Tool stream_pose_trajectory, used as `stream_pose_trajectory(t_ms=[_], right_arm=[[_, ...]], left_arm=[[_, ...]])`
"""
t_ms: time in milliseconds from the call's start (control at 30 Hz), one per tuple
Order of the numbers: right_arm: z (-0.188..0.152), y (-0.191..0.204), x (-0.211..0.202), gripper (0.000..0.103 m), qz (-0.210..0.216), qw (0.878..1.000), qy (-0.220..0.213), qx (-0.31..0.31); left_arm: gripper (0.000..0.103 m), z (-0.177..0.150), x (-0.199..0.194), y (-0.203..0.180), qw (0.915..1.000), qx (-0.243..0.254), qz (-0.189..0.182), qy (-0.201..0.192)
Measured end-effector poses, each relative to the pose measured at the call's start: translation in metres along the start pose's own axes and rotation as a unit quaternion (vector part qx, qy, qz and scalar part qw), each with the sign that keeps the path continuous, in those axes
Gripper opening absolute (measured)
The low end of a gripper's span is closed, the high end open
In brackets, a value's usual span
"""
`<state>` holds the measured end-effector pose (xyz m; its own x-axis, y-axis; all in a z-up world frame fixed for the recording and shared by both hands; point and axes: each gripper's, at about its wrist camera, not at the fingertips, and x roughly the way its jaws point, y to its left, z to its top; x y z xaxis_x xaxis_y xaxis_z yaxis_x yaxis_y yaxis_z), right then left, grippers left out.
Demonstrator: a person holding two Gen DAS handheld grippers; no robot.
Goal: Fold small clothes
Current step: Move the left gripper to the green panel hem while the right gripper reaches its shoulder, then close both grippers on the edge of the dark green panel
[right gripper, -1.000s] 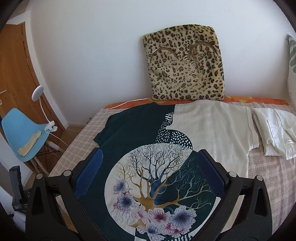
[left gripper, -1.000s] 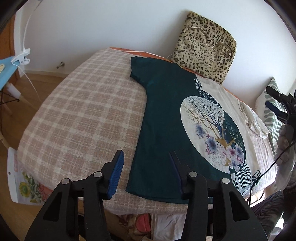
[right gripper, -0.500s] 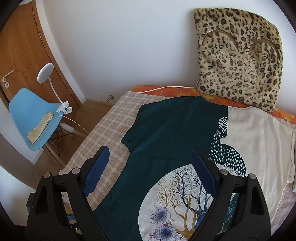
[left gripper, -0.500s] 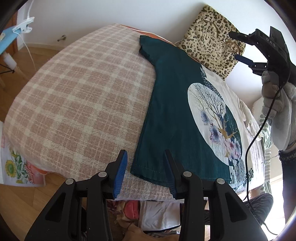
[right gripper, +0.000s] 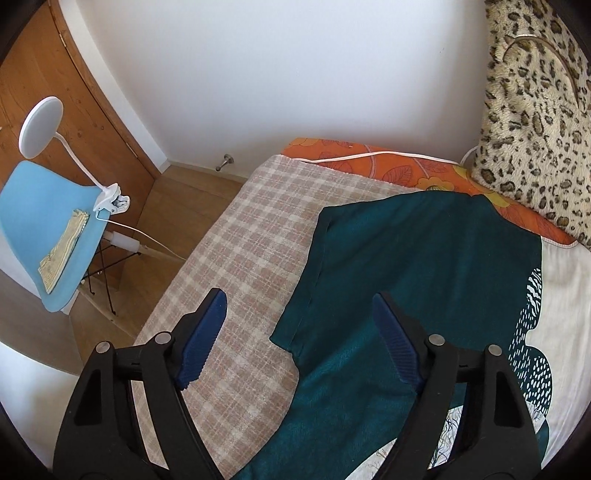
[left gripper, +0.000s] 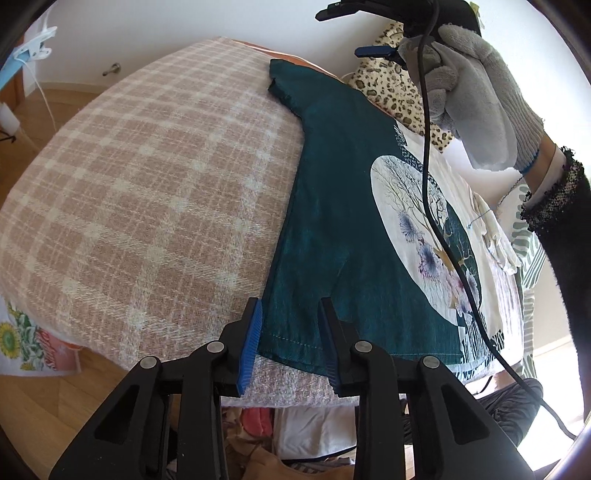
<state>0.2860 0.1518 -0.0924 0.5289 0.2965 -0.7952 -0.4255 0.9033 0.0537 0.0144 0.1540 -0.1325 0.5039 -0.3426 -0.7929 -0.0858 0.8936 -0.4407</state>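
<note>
A dark teal and cream T-shirt (left gripper: 343, 206) with a round tree-and-flower print lies flat on the plaid bed cover (left gripper: 147, 192). My left gripper (left gripper: 291, 328) is open, its jaws either side of the shirt's near hem corner, just above it. My right gripper (right gripper: 299, 325) is open and hovers over the shirt's left sleeve (right gripper: 332, 266) and shoulder; it also shows in the left wrist view (left gripper: 354, 29), held by a gloved hand (left gripper: 476, 92) above the far end of the shirt.
A leopard-print cushion (right gripper: 535, 122) leans on the wall behind the shirt. An orange sheet (right gripper: 406, 170) edges the bed. A blue chair (right gripper: 44, 229) with a clip lamp (right gripper: 40, 125) stands on the wood floor left. Folded white clothes (left gripper: 495, 236) lie right of the shirt.
My left gripper has dropped closer to the shirt's near hem corner. My right gripper has moved left and forward, from over the print to over the left sleeve.
</note>
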Motion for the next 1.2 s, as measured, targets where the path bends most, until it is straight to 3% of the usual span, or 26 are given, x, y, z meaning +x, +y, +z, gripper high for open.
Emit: stream_pose_trajectory(t_ms=[400,567,733,833,967,1100,1167,1200], right_arm=[[0.033,-0.001,0.09,0.067,-0.004,0.999,0.036,0.027],[0.041,0.008,0.119,0.06,-0.049,0.998,0.047,-0.004],[0.048,0.002,0.137,0.06,-0.084,0.995,0.048,-0.005],[0.049,-0.003,0.144,0.06,-0.091,0.994,0.052,-0.003],[0.048,-0.007,0.155,0.06,-0.105,0.992,0.062,-0.011],[0.046,-0.01,0.163,0.059,-0.122,0.99,0.07,-0.022],[0.046,-0.009,0.164,0.05,-0.134,0.988,0.07,-0.034],[0.046,-0.009,0.163,0.039,-0.142,0.987,0.069,-0.039]], left_arm=[[0.027,0.0,0.011,-0.005,0.9998,0.016,0.007,-0.002],[0.027,0.0,0.012,-0.008,0.9995,0.028,0.015,-0.005],[0.024,0.001,0.011,-0.002,1.0,0.003,-0.003,-0.004],[0.023,0.0,0.011,-0.005,0.9999,0.015,0.001,-0.004],[0.013,-0.002,0.013,-0.009,0.9993,0.033,0.015,-0.008],[0.006,0.001,0.016,-0.004,0.9999,0.011,-0.004,-0.004],[0.006,0.002,0.016,-0.004,0.9999,0.009,-0.007,-0.004],[0.006,0.003,0.016,-0.004,0.9999,0.008,-0.01,-0.003]])
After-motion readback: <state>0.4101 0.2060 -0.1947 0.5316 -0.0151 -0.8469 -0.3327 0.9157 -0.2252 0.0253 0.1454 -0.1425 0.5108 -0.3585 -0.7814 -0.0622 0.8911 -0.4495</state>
